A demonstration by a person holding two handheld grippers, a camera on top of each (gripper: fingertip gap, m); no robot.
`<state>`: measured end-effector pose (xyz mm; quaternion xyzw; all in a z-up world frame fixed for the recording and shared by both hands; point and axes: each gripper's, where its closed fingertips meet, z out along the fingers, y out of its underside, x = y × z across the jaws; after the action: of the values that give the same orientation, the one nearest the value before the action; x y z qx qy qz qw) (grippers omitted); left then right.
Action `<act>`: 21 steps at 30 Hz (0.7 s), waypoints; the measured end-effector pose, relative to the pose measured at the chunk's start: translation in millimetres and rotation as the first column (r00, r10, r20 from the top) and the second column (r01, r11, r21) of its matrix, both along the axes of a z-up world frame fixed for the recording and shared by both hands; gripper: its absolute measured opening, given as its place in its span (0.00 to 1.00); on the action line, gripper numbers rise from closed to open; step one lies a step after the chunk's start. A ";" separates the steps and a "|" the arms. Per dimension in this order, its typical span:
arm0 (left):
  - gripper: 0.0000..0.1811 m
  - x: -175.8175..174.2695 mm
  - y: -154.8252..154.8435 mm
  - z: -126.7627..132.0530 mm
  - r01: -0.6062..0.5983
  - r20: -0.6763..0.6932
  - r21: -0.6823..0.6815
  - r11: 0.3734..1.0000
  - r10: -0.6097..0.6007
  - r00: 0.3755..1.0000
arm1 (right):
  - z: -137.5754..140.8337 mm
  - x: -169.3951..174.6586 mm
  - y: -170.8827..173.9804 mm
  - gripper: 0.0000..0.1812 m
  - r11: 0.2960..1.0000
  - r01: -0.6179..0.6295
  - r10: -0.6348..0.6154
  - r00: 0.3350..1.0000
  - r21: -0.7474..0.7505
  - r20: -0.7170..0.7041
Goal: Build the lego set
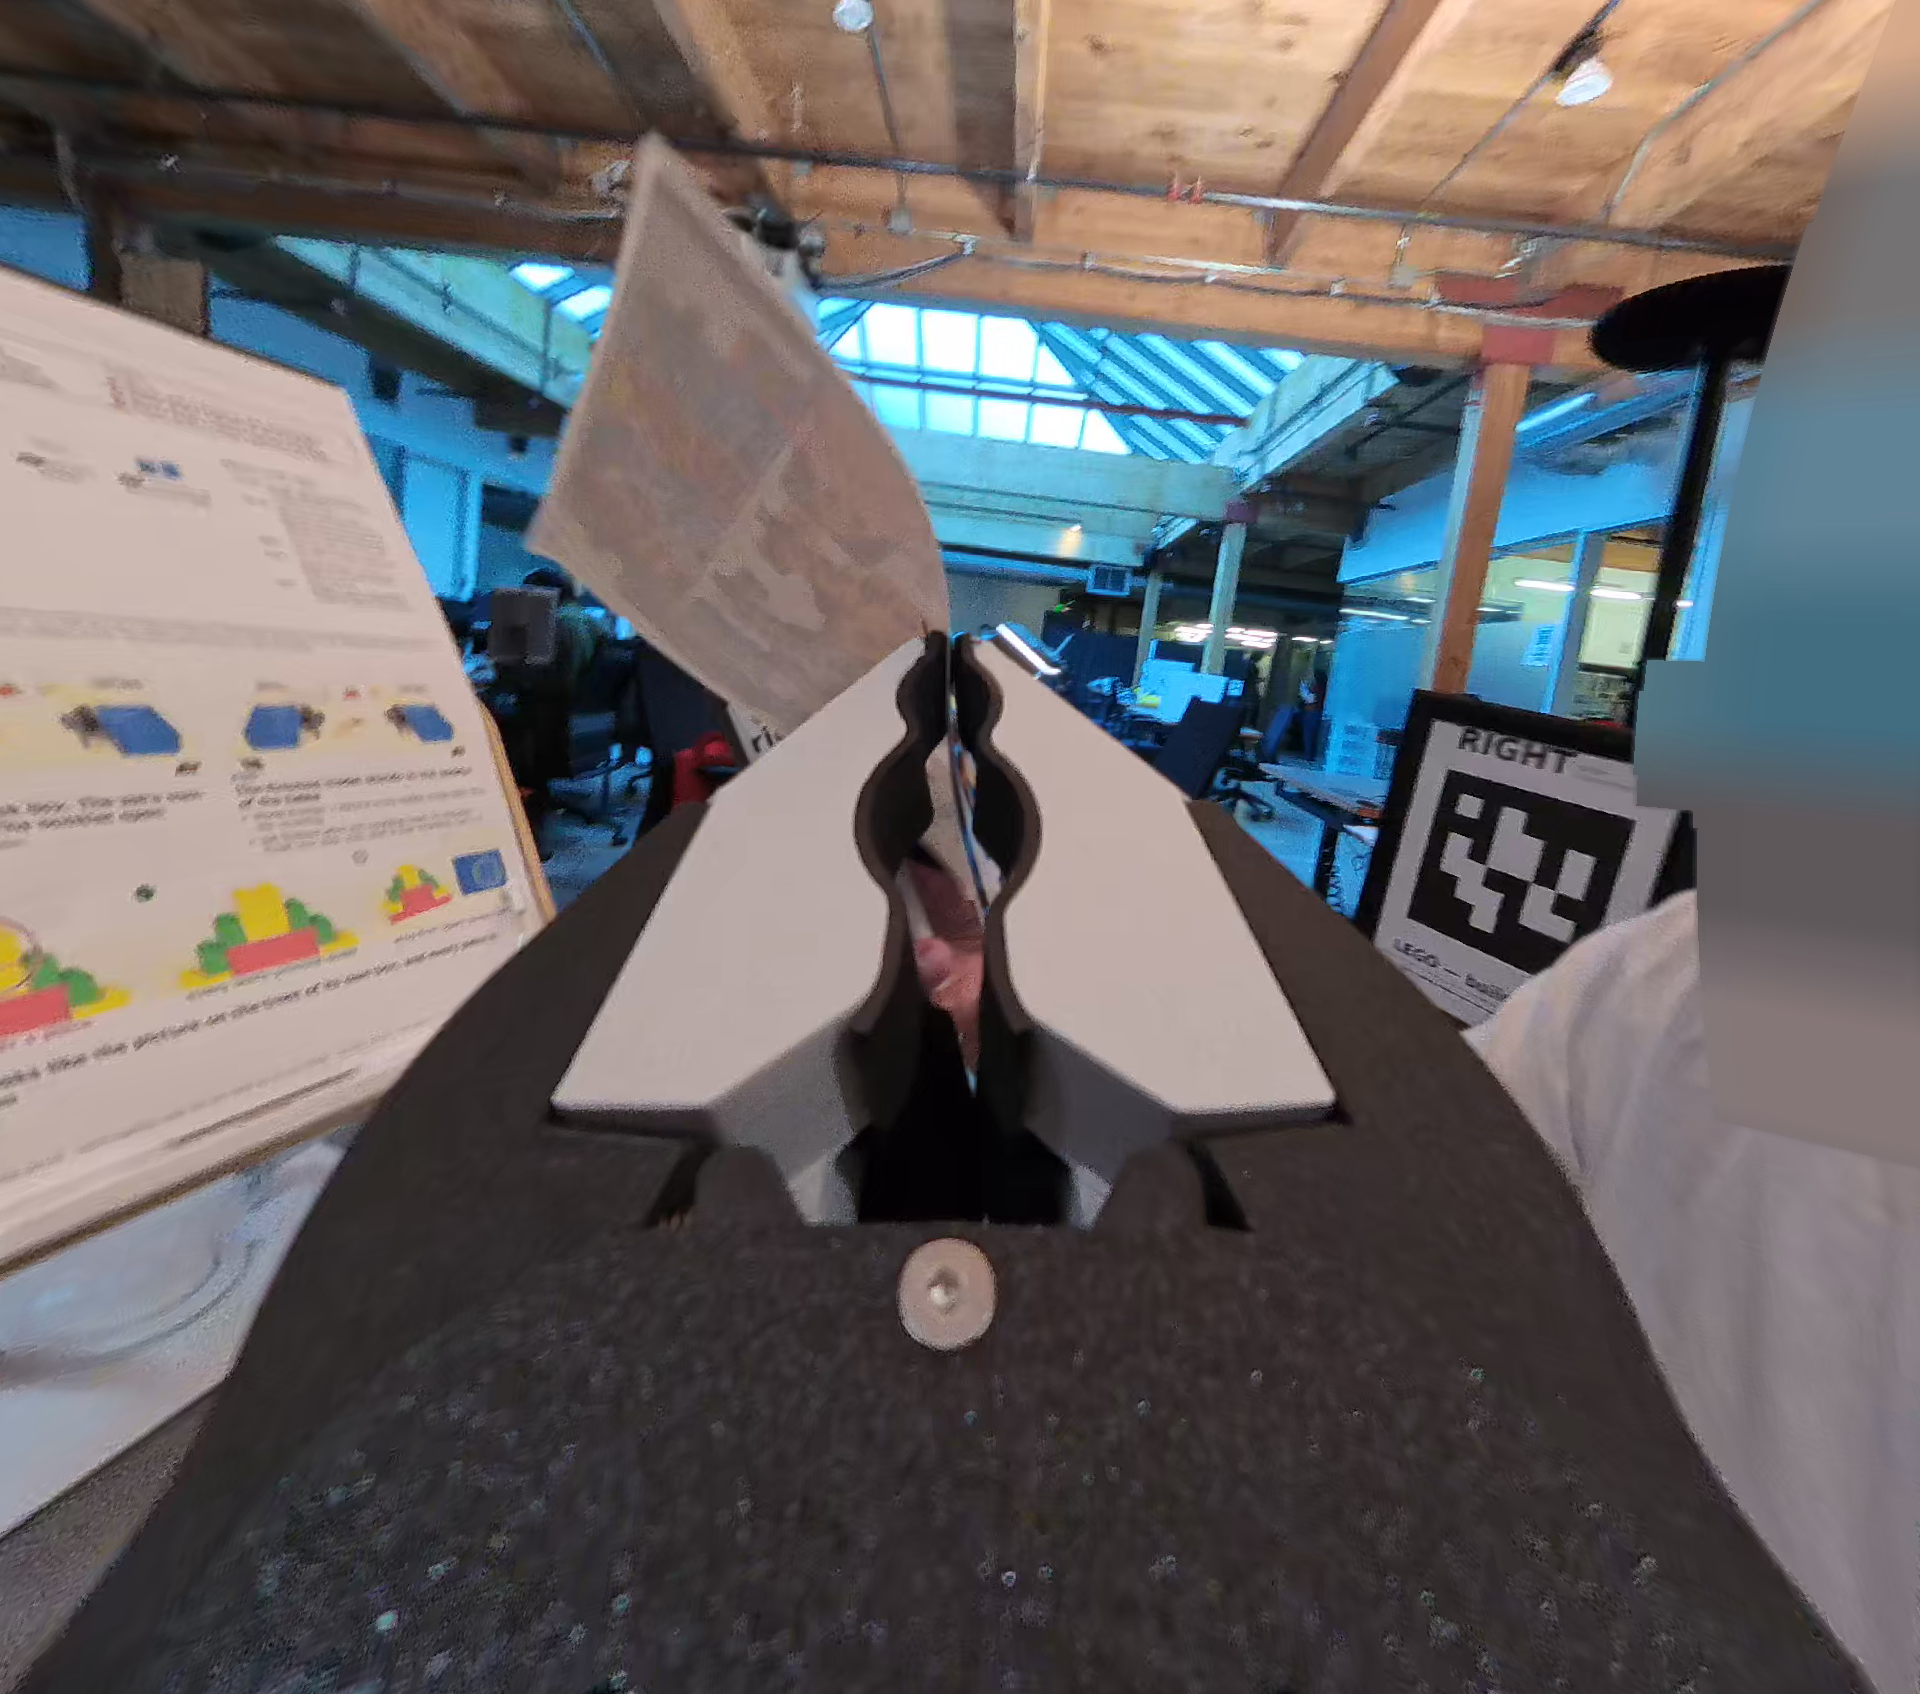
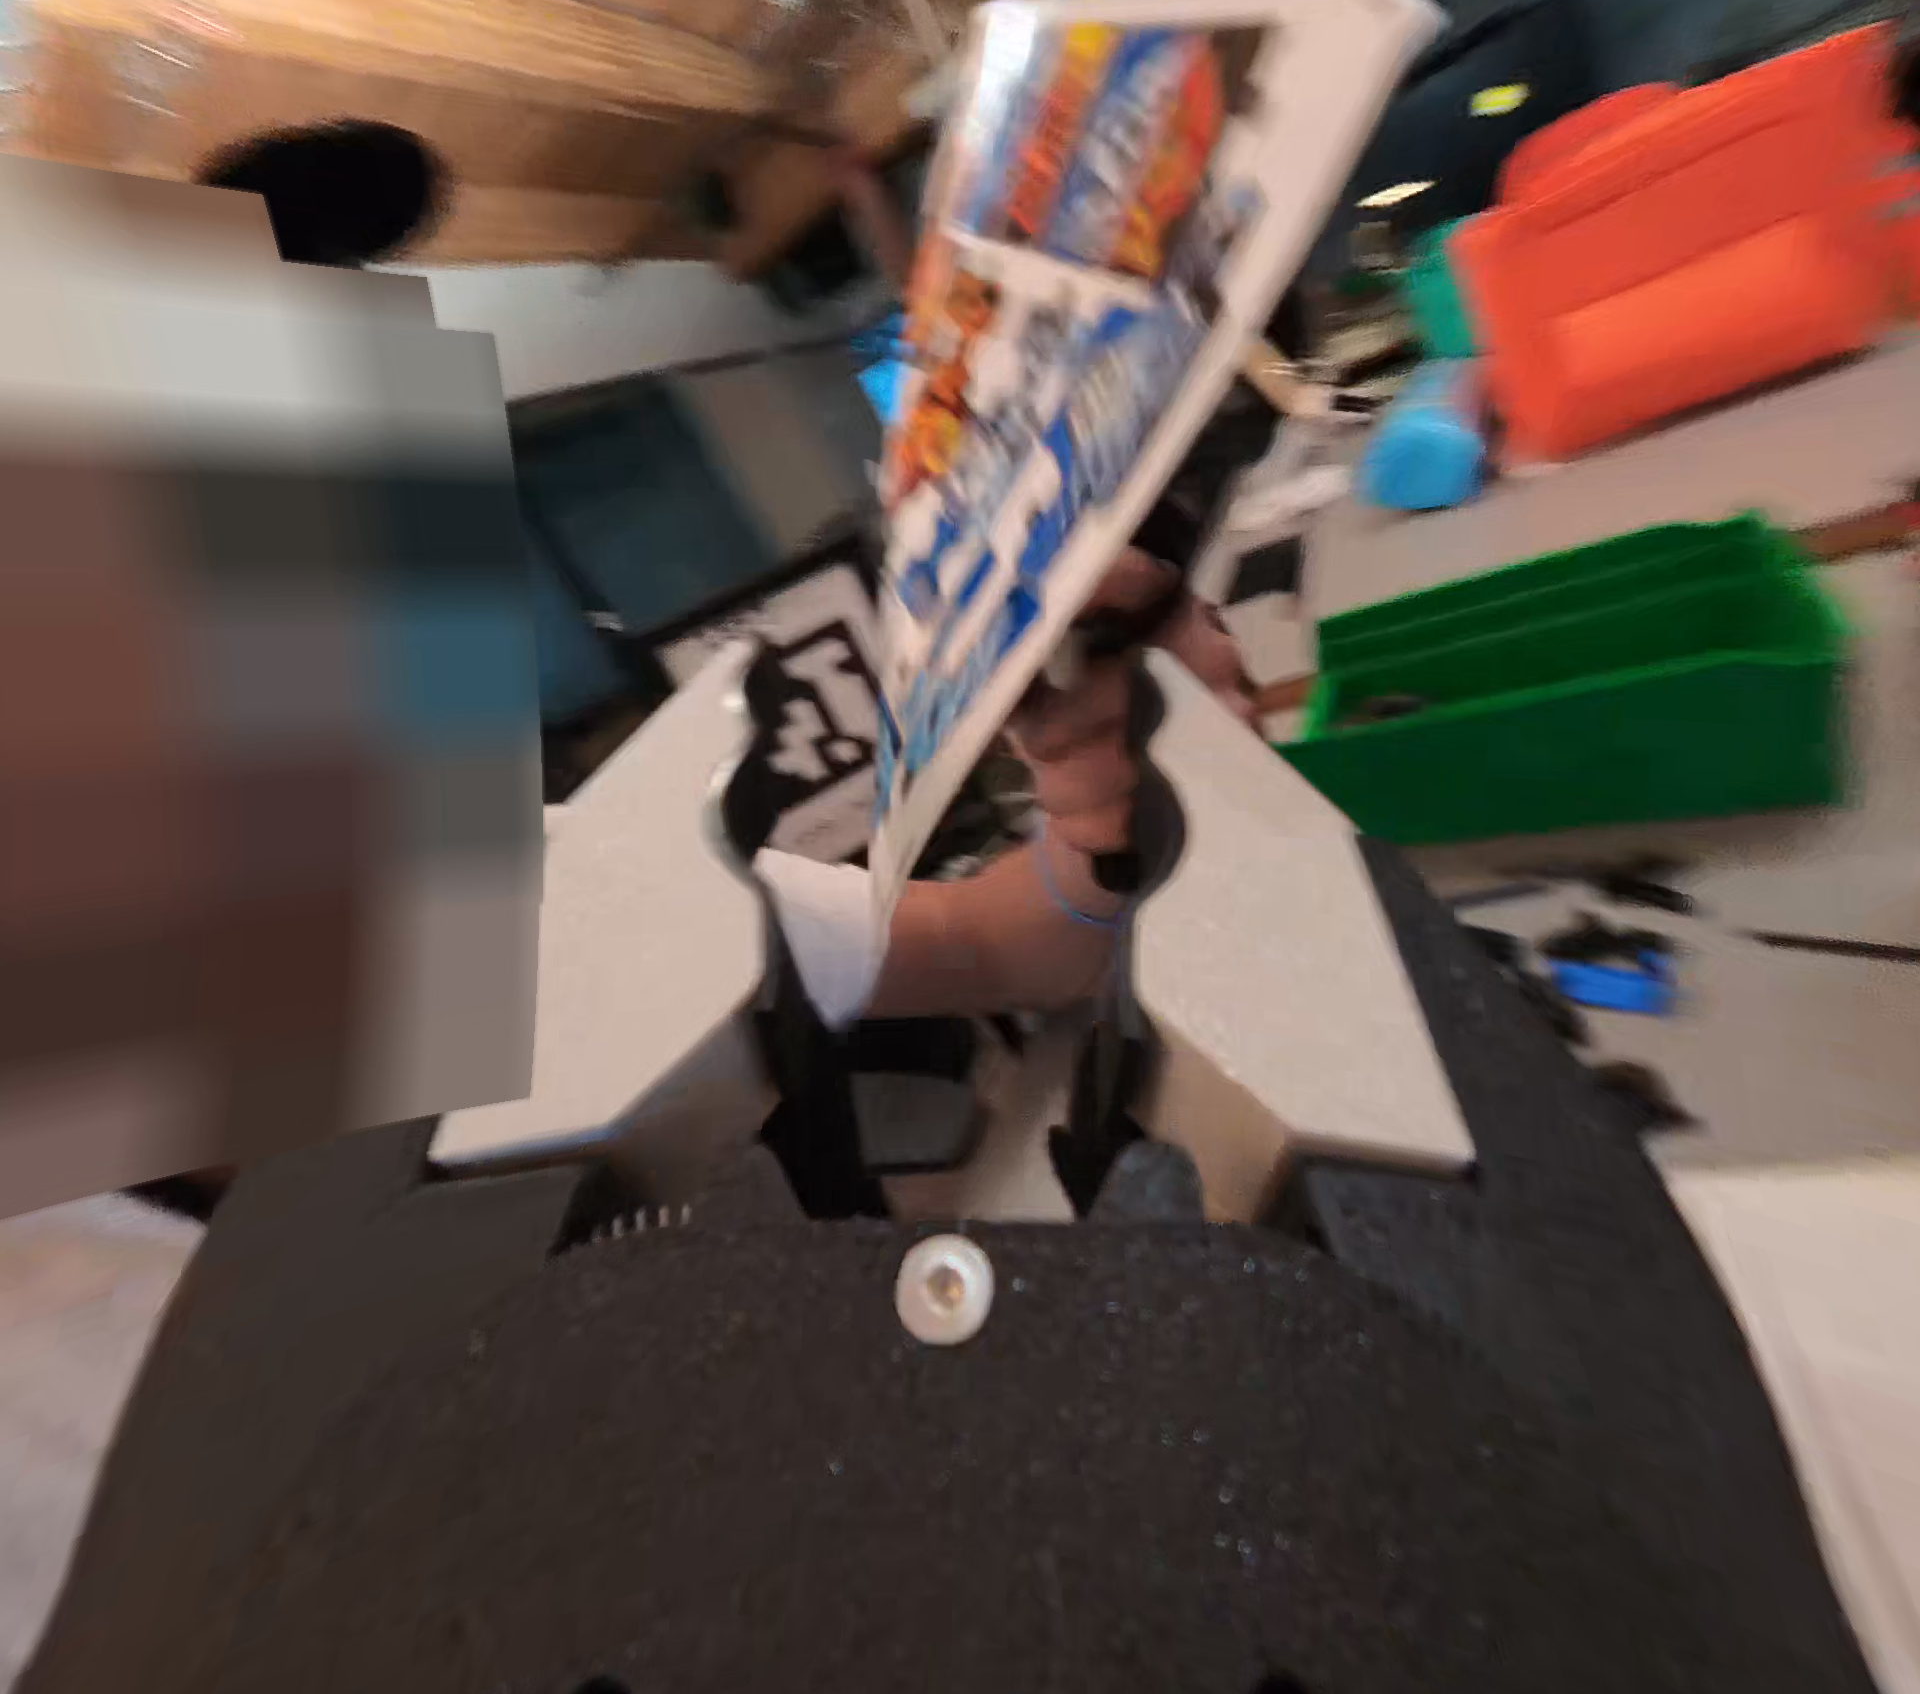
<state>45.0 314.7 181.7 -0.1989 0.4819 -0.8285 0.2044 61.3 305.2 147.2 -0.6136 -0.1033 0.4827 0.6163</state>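
Observation:
My left gripper is raised toward the ceiling and shut on the lower edge of a printed lego leaflet, which stands up and leans left. In the right wrist view the same leaflet shows its colourful blue, orange and white side, blurred by motion. My right gripper is open, its grey fingers spread wide. The leaflet's lower corner sits in the gap between them, and I cannot tell whether it touches them. A person's hand with a white sleeve shows behind the leaflet. No bricks are in view.
A board with an illustrated instruction sheet stands close on the left. A black-and-white marker sign and a white sleeve are on the right. A green bin, an orange container and a blue item lie right. There is about 4 centimeters between the tips of the two grippers.

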 end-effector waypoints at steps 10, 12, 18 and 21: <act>0.04 14.1 -5.1 -15.1 -0.091 -0.056 0.069 0.993 0.095 0.994 | 32.3 33.0 -8.4 0.00 0.973 0.184 -0.166 0.978 0.142 -0.126; 0.00 16.6 -3.3 -14.9 -0.095 -0.060 0.048 0.994 0.098 0.993 | 26.8 31.2 -5.0 0.00 0.973 0.195 -0.184 0.978 0.124 -0.098; 0.00 18.4 -5.8 -20.7 -0.104 -0.052 0.078 0.991 0.109 0.993 | 33.8 34.7 -5.5 0.00 0.959 0.240 -0.219 0.966 0.153 -0.141; 0.00 18.5 -6.5 -20.5 -0.111 -0.050 0.080 0.991 0.115 0.992 | 37.5 37.5 -8.5 0.00 0.949 0.263 -0.238 0.959 0.171 -0.154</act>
<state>63.4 308.2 161.1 -0.2401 0.5069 -0.7907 0.2455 98.8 296.7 184.6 -0.5271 -0.0292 0.4276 0.7338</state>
